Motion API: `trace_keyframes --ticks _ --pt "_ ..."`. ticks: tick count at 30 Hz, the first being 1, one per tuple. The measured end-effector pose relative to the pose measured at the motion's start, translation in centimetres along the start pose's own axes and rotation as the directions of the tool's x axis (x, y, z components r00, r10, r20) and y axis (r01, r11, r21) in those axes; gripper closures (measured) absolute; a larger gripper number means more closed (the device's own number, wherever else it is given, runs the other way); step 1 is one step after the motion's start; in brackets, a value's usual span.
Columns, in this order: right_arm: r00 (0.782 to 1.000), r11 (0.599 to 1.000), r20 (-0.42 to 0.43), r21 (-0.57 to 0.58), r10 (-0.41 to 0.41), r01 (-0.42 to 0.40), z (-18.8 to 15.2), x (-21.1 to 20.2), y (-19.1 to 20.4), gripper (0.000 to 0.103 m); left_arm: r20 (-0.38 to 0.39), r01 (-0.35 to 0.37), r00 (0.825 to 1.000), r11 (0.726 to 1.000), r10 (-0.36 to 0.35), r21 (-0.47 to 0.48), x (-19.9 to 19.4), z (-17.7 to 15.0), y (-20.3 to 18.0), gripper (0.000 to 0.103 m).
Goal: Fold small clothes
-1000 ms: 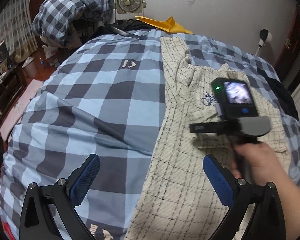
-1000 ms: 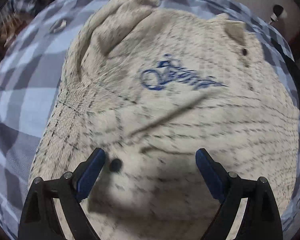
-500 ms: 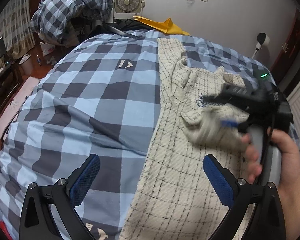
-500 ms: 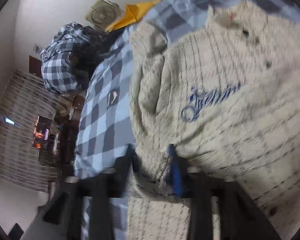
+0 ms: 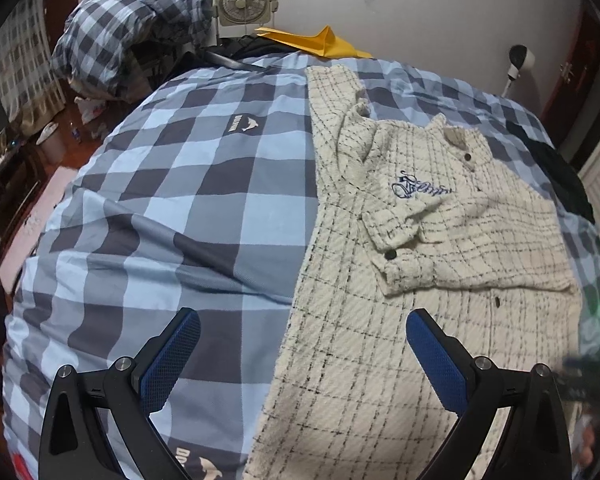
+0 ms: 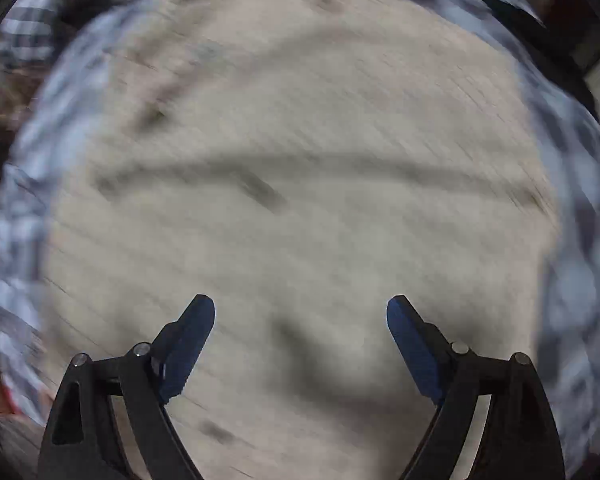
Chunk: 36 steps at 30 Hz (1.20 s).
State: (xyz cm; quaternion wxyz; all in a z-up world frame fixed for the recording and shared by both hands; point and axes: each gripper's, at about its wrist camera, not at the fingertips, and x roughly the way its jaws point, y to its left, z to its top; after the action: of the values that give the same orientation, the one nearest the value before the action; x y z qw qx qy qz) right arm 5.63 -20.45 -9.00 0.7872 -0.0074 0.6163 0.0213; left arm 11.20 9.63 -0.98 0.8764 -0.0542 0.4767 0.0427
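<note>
A cream checked shirt point(image 5: 440, 320) with blue embroidery lies spread on the blue checked bedspread point(image 5: 172, 184). One sleeve point(image 5: 404, 236) is folded across its chest, cuff towards the middle. My left gripper point(image 5: 303, 344) hovers open over the shirt's left edge, one finger above the bedspread and the other above the cloth, holding nothing. In the right wrist view the picture is blurred by motion. The shirt point(image 6: 300, 160) fills it, and my right gripper point(image 6: 300, 320) is above the cloth with its jaws opening and nothing between them.
A heap of checked bedding point(image 5: 140, 28), a box fan point(image 5: 244, 0) and a yellow cloth point(image 5: 320, 42) stand at the far end by the wall. A dark garment point(image 5: 560, 172) lies at the bed's right edge. The floor and furniture drop off to the left.
The right gripper, pinching the sleeve half a second ago, has let it go on the chest and swung off to the right lower edge of the left wrist view. The left gripper stayed put.
</note>
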Motion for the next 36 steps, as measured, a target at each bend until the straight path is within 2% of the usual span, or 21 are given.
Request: trace_keyframes --ticks 2,3,5,7,10,14,16,17,18,19,22,25,27,30,32,34,35,36 --pt "0.998 0.995 -0.064 0.095 -0.027 0.033 -3.1 0.9 -5.1 0.017 -0.006 -0.006 1.0 1.0 0.006 0.004 0.1 -0.1 0.0 0.0" --pt "0.997 0.988 -0.067 0.147 -0.026 0.035 -4.3 0.7 -7.4 0.017 -0.007 -0.008 1.0 1.0 0.008 0.008 0.0 -0.2 0.0 0.0" --pt "0.998 0.961 -0.06 0.277 0.004 0.012 -7.2 0.2 -12.6 0.017 -0.008 -0.019 1.0 1.0 0.019 0.022 0.0 -0.3 -0.1 0.0" --pt "0.991 0.92 -0.104 0.391 0.082 -0.036 -10.1 0.4 -17.2 0.017 -0.002 -0.025 1.0 0.999 0.025 0.035 -0.1 -0.3 -0.2 0.0" --pt "0.978 0.907 -0.176 0.419 0.114 -0.03 -13.1 0.8 -20.5 0.017 0.004 -0.038 0.999 0.998 0.038 0.054 -0.2 -0.4 -0.5 0.0" --pt "0.938 0.899 -0.253 0.422 0.236 -0.112 -15.6 2.3 -22.0 0.019 0.006 -0.047 0.999 0.996 0.046 0.072 0.0 -0.5 -1.0 0.0" --pt "0.927 0.907 -0.297 0.411 0.231 -0.095 -16.0 3.7 -22.1 0.046 0.005 -0.056 0.998 0.995 0.056 0.082 0.1 -0.6 -1.2 0.0" --pt "0.915 0.914 -0.333 0.396 0.23 -0.085 -16.1 4.6 -21.9 0.081 0.003 -0.063 0.998 0.994 0.063 0.09 0.2 -0.7 -1.2 0.0" --pt "0.902 0.92 -0.36 0.382 0.237 -0.089 -16.2 5.2 -21.6 0.093 0.0 -0.07 0.998 0.993 0.071 0.099 0.3 -0.8 -1.2 0.0" --pt "0.895 0.925 -0.373 0.365 0.245 -0.102 -16.4 5.5 -21.2 0.093 -0.001 -0.077 0.997 0.992 0.078 0.104 0.4 -0.9 -1.2 0.0" --pt "0.914 0.95 -0.354 0.299 0.196 -0.088 -16.1 4.4 -20.1 0.097 -0.009 -0.093 0.995 0.989 0.095 0.113 0.5 -1.1 -1.1 0.0" --pt "0.929 0.944 -0.301 0.308 0.215 -0.118 -16.7 2.1 -20.3 0.098 -0.003 -0.095 0.995 0.989 0.096 0.117 0.2 -1.2 -1.1 0.0" --pt "0.924 0.927 -0.287 0.346 0.254 -0.147 -18.2 1.3 -20.9 0.099 0.007 -0.101 0.995 0.987 0.101 0.128 0.1 -1.2 -1.3 0.0" --pt "0.897 0.915 -0.336 0.373 0.288 -0.154 -19.5 2.3 -20.7 0.099 0.009 -0.105 0.994 0.985 0.105 0.139 0.1 -1.2 -1.4 0.0" --pt "0.878 0.937 -0.401 0.327 0.259 -0.127 -19.1 3.3 -20.8 0.098 0.004 -0.105 0.994 0.984 0.106 0.144 0.2 -1.3 -1.4 0.0" --pt "0.859 0.961 -0.481 0.275 0.174 -0.041 -18.9 3.9 -20.2 0.09 0.003 -0.104 0.994 0.984 0.105 0.145 0.1 -1.3 -1.3 0.0" --pt "0.825 0.975 -0.555 0.219 0.101 0.027 -18.3 4.7 -19.5 0.087 0.004 -0.1 0.995 0.985 0.1 0.142 0.0 -1.3 -1.3 0.0" --pt "0.801 0.983 -0.598 0.156 0.016 0.097 -17.9 4.9 -19.4 0.087 0.009 -0.094 0.996 0.986 0.093 0.139 -0.2 -1.2 -1.3 0.0"
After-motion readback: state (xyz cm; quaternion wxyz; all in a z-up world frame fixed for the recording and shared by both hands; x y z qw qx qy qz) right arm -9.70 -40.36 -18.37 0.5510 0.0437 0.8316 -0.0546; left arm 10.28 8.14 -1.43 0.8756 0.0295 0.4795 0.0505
